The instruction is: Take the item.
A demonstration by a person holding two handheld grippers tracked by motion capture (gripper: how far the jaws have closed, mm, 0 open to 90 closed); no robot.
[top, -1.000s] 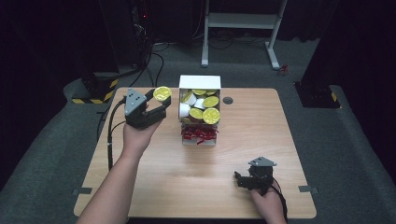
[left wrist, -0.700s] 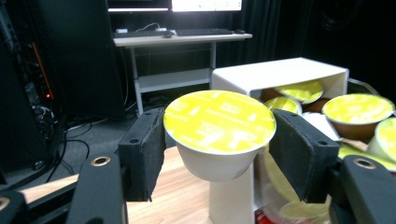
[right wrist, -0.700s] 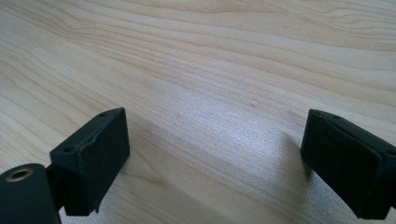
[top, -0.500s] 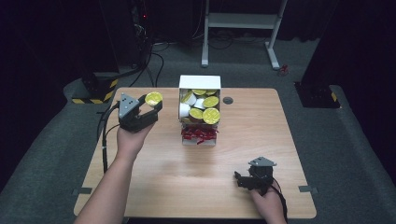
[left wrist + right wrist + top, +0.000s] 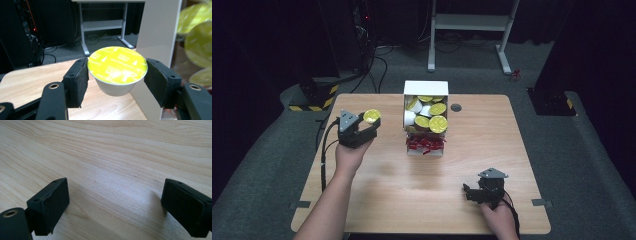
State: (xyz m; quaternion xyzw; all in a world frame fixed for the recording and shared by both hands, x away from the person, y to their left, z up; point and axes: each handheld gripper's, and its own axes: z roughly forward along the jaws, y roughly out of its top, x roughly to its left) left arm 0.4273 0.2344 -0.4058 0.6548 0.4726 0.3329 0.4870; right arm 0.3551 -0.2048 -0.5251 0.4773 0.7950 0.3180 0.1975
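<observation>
Our left gripper (image 5: 117, 75) has its jaws clenched on a yellow-lidded coffee capsule (image 5: 117, 65), pads pressing the rim from either side, cup hanging free below. In the high view it rides above the desk (image 5: 422, 190) at about 10 o'clock, left of the white box (image 5: 426, 88). We judge the hold shallow: the pads catch little more than the foil lip, so a jolt or tilt could let the capsule slip and roll off the near edge. Our right gripper (image 5: 115, 207) sits at 5 o'clock, jaws spread apart over bare wood. The box, at 12 o'clock, is packed with more capsules (image 5: 438, 123); something red (image 5: 426, 144), perhaps wrappers, spills at its front. Its white wall stands close beside the held capsule.
</observation>
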